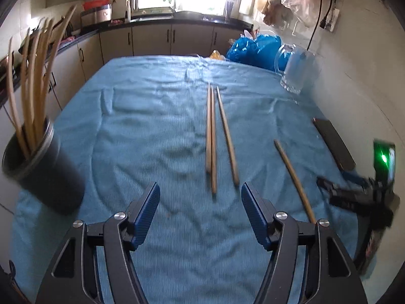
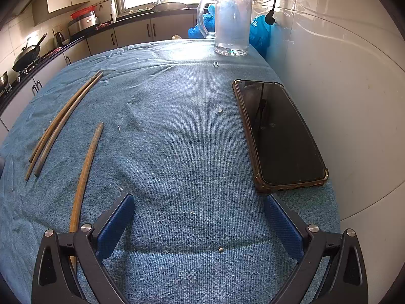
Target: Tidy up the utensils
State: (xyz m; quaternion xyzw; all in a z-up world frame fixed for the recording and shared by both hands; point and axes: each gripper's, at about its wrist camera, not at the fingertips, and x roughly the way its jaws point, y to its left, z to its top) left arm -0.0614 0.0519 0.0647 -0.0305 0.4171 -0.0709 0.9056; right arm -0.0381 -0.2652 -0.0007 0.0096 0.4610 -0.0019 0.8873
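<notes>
Four loose wooden chopsticks lie on the blue cloth (image 1: pixel 152 126). Two of them lie side by side as a pair (image 1: pixel 211 139), a third (image 1: pixel 227 136) is just to their right, and a fourth (image 1: pixel 295 179) is further right. My left gripper (image 1: pixel 200 190) hovers open over the near ends of the pair, holding nothing. A black cup (image 1: pixel 43 177) with several chopsticks standing in it sits at the left. My right gripper (image 2: pixel 198 200) is wide open over bare cloth with nothing between its fingers. The single chopstick (image 2: pixel 86 174) runs past its left finger, with the other chopsticks (image 2: pixel 60 124) beyond.
A dark phone (image 2: pixel 278 131) lies by the white wall on the right. A glass mug (image 2: pixel 233 22) and a blue plastic bag (image 1: pixel 255 48) stand at the far end. In the left wrist view the right gripper (image 1: pixel 326 190) shows at the right edge. Kitchen counters run behind.
</notes>
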